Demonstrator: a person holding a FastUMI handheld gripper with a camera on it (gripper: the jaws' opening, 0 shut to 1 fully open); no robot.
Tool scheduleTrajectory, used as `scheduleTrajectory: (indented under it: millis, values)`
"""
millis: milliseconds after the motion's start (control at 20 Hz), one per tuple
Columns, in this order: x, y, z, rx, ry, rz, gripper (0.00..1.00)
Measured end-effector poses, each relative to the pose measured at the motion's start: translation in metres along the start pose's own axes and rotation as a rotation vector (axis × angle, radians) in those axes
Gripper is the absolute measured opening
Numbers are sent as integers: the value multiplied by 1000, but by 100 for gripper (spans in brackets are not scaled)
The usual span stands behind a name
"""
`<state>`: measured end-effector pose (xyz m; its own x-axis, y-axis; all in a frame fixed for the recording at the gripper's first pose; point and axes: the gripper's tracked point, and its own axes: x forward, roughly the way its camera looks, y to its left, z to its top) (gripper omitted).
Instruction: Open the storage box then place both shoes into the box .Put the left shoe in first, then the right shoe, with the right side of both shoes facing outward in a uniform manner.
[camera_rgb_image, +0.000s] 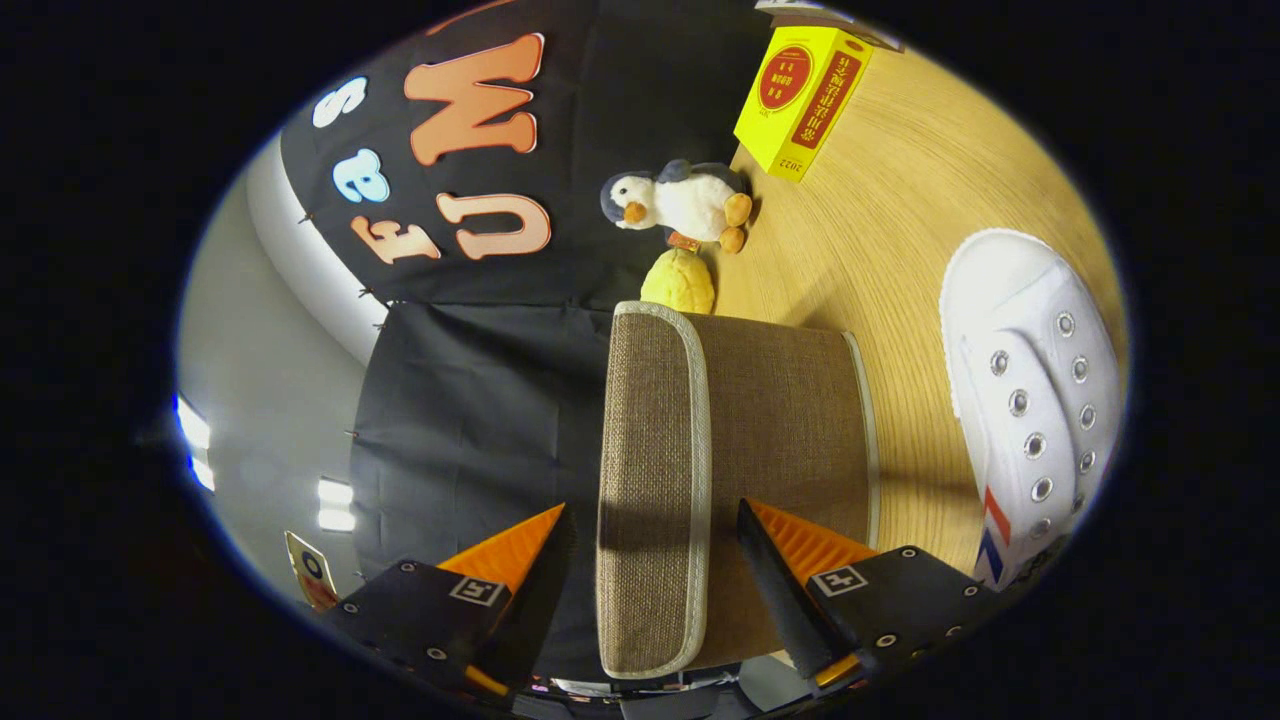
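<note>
The brown woven storage box (785, 420) with pale trim stands on the wooden table (900, 230). Its lid (650, 420) is shut on top. My gripper (652, 508) is rolled on its side and open, with the lid's rim between the fingers. One finger (530, 545) is above the lid and the other finger (780, 560) lies against the box's side wall; small gaps show on both sides. A white canvas shoe (1030, 400) with metal eyelets and a red-and-blue stripe lies on the table beside the box, apart from it.
Beyond the box, a penguin plush (680, 200) and a yellow plush ball (680, 282) sit against the black cloth wall (480, 400). A yellow carton (800, 95) stands further along the table near the wall.
</note>
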<state>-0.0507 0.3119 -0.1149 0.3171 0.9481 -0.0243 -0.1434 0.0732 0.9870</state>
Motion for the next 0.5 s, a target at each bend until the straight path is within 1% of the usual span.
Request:
scheduleTrajectory:
  millis: [50,100,150,200,250,300,350,400,450,500]
  values:
    - [-5,7,2,6,-14,17,92]
    - [-3,7,5,-5,-26,11,90]
    - [-5,5,4,-21,-27,-2,84]
    - [-7,2,3,-23,-27,-13,81]
    - [-11,4,5,-15,-28,-15,71]
    - [-14,6,7,-2,-36,-7,65]
    - [-19,10,9,9,-52,6,47]
    - [-21,15,10,11,-64,20,39]
    - [-24,21,10,12,-81,35,27]
    - [-26,28,13,13,-99,49,19]
